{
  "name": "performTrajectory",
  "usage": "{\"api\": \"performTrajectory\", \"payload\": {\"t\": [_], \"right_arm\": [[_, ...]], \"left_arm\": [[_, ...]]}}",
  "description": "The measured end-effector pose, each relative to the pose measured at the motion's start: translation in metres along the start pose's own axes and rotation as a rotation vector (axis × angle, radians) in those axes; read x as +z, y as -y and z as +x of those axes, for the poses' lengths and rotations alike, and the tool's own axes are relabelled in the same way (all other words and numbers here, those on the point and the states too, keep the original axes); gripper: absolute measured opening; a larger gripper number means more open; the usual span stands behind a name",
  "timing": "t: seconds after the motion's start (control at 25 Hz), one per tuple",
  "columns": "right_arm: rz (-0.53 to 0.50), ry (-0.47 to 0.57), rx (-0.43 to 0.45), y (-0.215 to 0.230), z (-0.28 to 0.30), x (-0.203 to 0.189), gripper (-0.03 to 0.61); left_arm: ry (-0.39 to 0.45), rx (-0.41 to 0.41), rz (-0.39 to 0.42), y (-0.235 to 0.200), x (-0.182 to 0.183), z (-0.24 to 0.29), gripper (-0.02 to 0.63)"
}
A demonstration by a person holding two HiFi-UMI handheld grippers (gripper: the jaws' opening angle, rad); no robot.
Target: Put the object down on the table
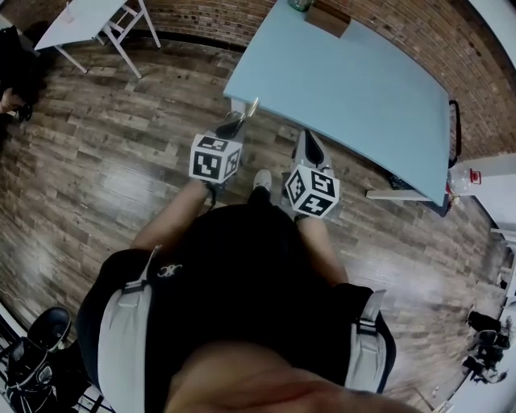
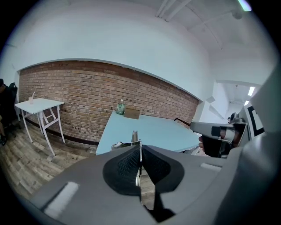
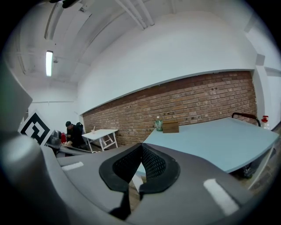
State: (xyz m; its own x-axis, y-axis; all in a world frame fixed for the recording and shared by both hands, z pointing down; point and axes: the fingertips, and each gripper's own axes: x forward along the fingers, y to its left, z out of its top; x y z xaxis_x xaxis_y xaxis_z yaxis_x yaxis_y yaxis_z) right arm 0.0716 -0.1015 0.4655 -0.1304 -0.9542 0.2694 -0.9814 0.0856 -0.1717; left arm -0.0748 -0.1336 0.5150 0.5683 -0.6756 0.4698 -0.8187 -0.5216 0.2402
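My left gripper (image 1: 236,123) is shut on a thin flat metal object (image 2: 135,137). The object's tip sticks out past the pads, toward the near corner of the light blue table (image 1: 347,81). In the head view the metal tip (image 1: 251,106) hangs just over that corner's edge, above the floor. My right gripper (image 1: 310,148) is beside the left one, short of the table's near edge. Its pads meet at the tip (image 3: 141,148) with nothing between them. Both grippers are held in front of the person's body, over the wooden floor.
A green bottle (image 2: 120,107) and a brown box (image 2: 131,114) stand at the table's far end by the brick wall. A small white table (image 1: 89,20) stands to the left, and a person (image 3: 72,134) sits beyond it. A red-capped bottle (image 1: 463,179) is at the right.
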Motion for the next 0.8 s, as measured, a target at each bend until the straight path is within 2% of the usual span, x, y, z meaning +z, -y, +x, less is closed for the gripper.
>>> {"api": "performTrajectory", "payload": {"t": [0.56,0.8], "right_arm": [[0.023,-0.063,0.014,0.073,0.114,0.034,0.015],[0.05,-0.102,0.032,0.108,0.154,0.039,0.014]], "left_arm": [[-0.052,0.027,-0.051,-0.022,0.057,0.123,0.006],[-0.098,0.049,-0.053,-0.025,0.069,0.174,0.006]]}}
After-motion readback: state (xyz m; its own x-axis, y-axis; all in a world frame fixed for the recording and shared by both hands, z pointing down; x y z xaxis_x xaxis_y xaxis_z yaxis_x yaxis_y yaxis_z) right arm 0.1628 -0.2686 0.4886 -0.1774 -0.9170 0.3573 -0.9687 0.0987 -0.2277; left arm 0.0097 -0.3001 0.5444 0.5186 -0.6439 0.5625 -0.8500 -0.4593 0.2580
